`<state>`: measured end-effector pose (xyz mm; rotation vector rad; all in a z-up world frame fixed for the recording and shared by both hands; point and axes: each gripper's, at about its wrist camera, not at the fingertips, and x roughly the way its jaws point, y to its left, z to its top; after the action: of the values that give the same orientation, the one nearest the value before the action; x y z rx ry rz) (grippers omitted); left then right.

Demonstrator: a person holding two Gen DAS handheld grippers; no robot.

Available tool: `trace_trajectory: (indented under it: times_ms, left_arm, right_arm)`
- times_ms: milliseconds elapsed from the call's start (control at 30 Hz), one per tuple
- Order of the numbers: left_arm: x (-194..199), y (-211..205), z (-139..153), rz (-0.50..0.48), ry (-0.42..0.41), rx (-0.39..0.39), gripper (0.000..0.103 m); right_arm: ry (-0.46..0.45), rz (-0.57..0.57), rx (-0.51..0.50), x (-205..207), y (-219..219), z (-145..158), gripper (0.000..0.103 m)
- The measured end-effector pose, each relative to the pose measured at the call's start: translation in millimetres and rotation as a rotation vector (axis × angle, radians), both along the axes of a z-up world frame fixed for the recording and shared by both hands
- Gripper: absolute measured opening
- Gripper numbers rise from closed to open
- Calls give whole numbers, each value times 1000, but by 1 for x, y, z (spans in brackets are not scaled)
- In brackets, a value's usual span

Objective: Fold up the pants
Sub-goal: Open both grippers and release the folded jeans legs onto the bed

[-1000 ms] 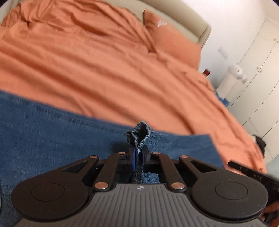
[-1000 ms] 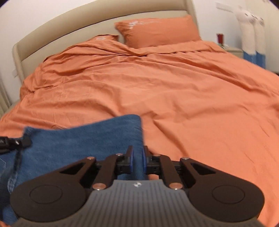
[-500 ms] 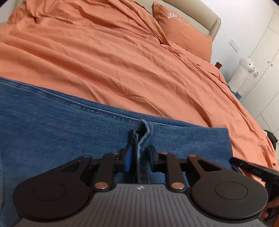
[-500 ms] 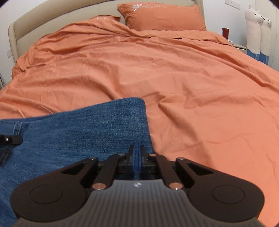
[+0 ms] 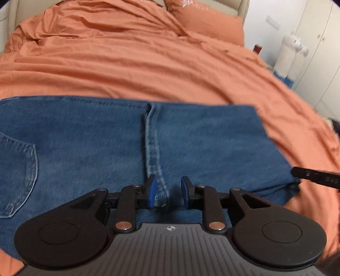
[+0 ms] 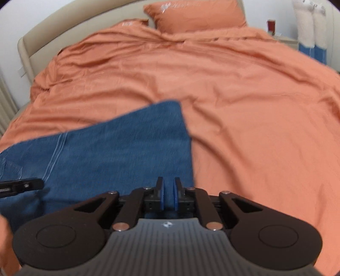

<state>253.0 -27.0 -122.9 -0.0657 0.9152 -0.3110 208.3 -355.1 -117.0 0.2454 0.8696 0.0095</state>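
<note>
Pants [image 5: 95,144] of blue denim lie folded flat on the orange duvet [image 5: 148,63], along the near edge of the bed. At their left end a stitched back pocket [image 5: 19,176] faces up. Over the middle of the denim hangs the left gripper [image 5: 167,192], its blue pads [image 5: 152,192] spread apart, with a pale stitched seam [image 5: 152,148] running between them and nothing pinched. Toward the right end the fabric stops at a square corner [image 5: 255,108], the cover bare beyond it. The right gripper [image 6: 168,196] sits at that end over the pants' near right corner, its pads [image 6: 162,196] drawn close with a narrow gap; whether denim is caught there cannot be told. Two orange pillows [image 6: 195,14] rest against the beige headboard [image 6: 63,27] at the far edge.
</note>
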Motion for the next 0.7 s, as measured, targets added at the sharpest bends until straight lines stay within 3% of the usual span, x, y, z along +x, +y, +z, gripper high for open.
trace_trajectory:
  times_ms: [133,300,433,467,600,700]
  left_arm:
    - [6,6,-17,23,76,-13,30]
    - [9,7,-28,32,88,-5,34]
    - [8,9,-22,45,85,-16,35]
    - [6,10,-19,47,82,-23,36]
    - [-7,24,12,78,19,-23,55]
    - [-13,51,46,92,-18,-48,58]
  right_arm:
    - [93,19,-10,6,2,-21,4]
    - [122,31,-32,9,4,-36,0]
    - [109,36,-60,7,7,-31,0]
    - [92,35,-68,4,8,-27,0]
    - [-39,62,-88,-11,15,-2,6]
    - [-156,136,-98,-18,33,14,6]
